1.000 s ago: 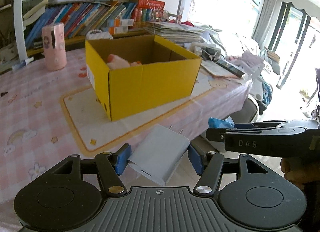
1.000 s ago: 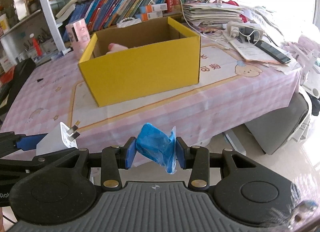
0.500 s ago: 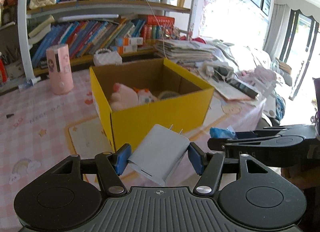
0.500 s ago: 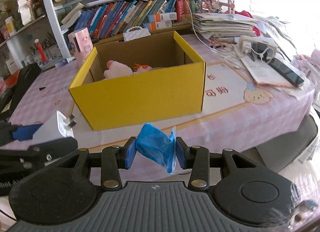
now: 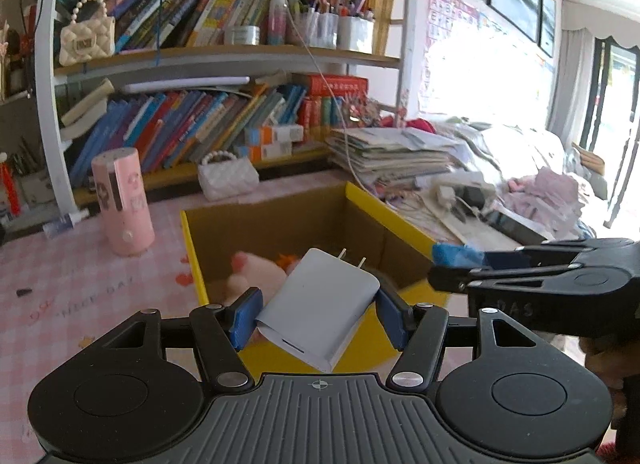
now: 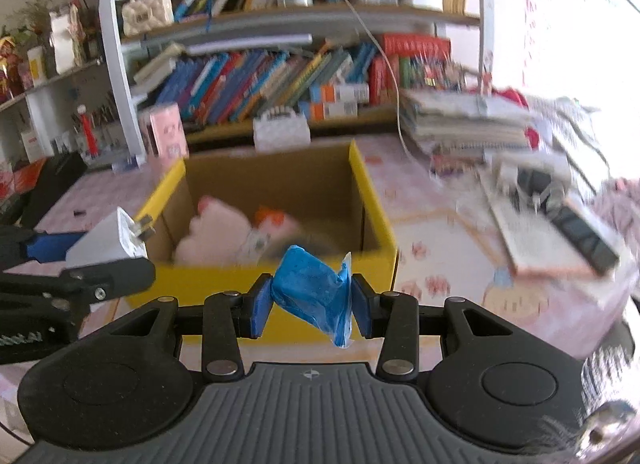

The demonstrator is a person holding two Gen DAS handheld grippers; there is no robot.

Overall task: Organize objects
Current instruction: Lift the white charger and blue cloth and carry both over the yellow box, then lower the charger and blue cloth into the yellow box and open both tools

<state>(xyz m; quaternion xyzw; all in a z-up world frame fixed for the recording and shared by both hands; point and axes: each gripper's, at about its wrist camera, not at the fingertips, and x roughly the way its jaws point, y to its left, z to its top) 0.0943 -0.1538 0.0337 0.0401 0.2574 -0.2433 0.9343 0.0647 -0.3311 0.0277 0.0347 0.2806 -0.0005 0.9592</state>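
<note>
We tilted both claws down over the yellow box (image 6: 280, 284), left gripper (image 5: 318, 314) clamped on white charger (image 5: 320, 304), right gripper (image 6: 308, 300) pinching blue packet (image 6: 312, 290).

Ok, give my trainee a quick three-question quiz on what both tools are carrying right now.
1. True or false: the left tool grips a white charger.
2. What colour is the crumpled wrapper in the right tool?
3. The yellow box already holds: A) a pink plush toy, B) books, C) nothing.

Key: 1 true; 2 blue; 3 A.
</note>
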